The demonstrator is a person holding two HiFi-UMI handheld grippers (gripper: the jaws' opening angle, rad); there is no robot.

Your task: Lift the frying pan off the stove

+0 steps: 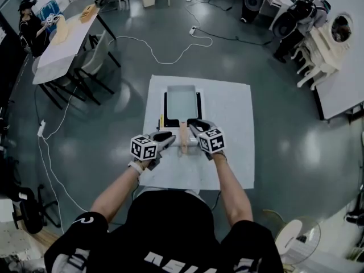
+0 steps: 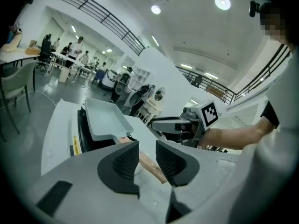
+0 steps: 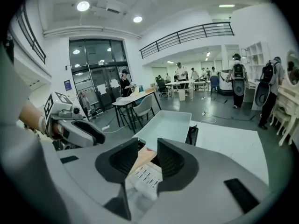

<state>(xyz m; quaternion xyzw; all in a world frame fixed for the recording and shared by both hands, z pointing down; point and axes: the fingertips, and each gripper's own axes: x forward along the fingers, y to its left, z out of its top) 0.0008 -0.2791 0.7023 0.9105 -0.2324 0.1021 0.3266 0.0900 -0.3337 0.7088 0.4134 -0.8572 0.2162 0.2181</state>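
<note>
A pale rectangular frying pan point(image 1: 181, 102) sits on a black stove point(image 1: 165, 111), its wooden handle point(image 1: 183, 132) pointing toward me. My left gripper point(image 1: 170, 136) is just left of the handle's near end and my right gripper point(image 1: 195, 124) just right of it. In the left gripper view the left gripper point(image 2: 147, 160) stands open, with the handle point(image 2: 150, 166) showing through the gap beyond the pads, the pan point(image 2: 105, 120) farther off and the right gripper point(image 2: 161, 124) opposite. The right gripper point(image 3: 148, 158) is open too, above the handle point(image 3: 141, 159) and pan point(image 3: 166, 127).
The stove stands on a white table top point(image 1: 233, 124). A white tag point(image 3: 145, 178) lies at the handle's near end. On the floor beyond is a white cable point(image 1: 153, 53). A table with chairs point(image 1: 62, 44) is at far left, a fan point(image 1: 296, 238) near right.
</note>
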